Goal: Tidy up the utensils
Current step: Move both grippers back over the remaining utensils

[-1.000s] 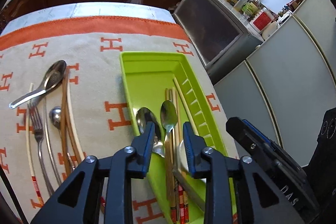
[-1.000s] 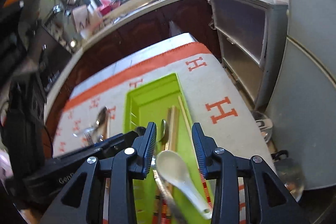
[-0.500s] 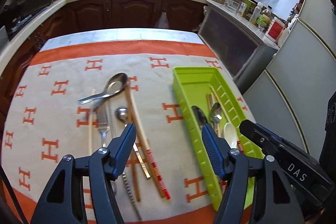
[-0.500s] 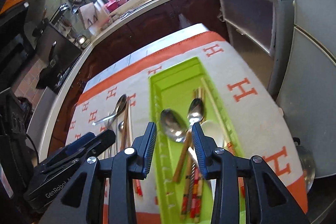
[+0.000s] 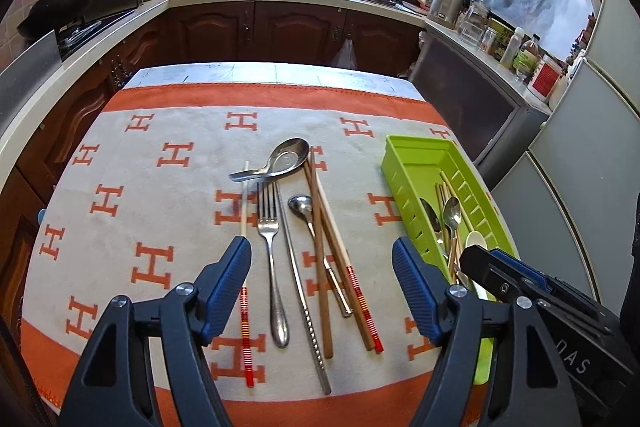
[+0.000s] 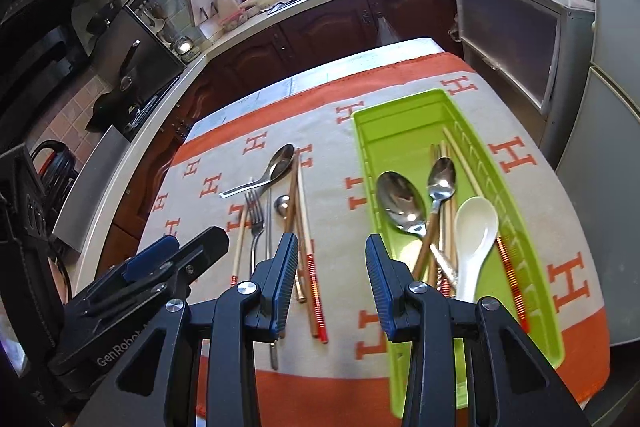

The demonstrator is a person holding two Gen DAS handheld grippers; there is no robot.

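Lying lengthwise, handles toward the counter's near edge, loose utensils fill the middle of the H-patterned cloth [image 5: 168, 131]: a fork [image 5: 269, 239], a small spoon [image 5: 306, 211], a ladle-like spoon [image 5: 286, 157] set crosswise, and chopsticks [image 5: 332, 247]. Along the right edge, the green tray [image 6: 400, 131] holds two metal spoons [image 6: 400, 201], a white spoon [image 6: 476, 231] and chopsticks, bowls pointing away. Left tongs [image 5: 322, 263] and right tongs [image 6: 332, 263] hover released, empty.

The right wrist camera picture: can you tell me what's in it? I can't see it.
A green tray on an orange and beige cloth holds two metal spoons, a white spoon and chopsticks. Left of it, a fork, more spoons and chopsticks lie loose on the cloth. The right gripper, jaws open and empty, hangs above them, with a kitchen behind.
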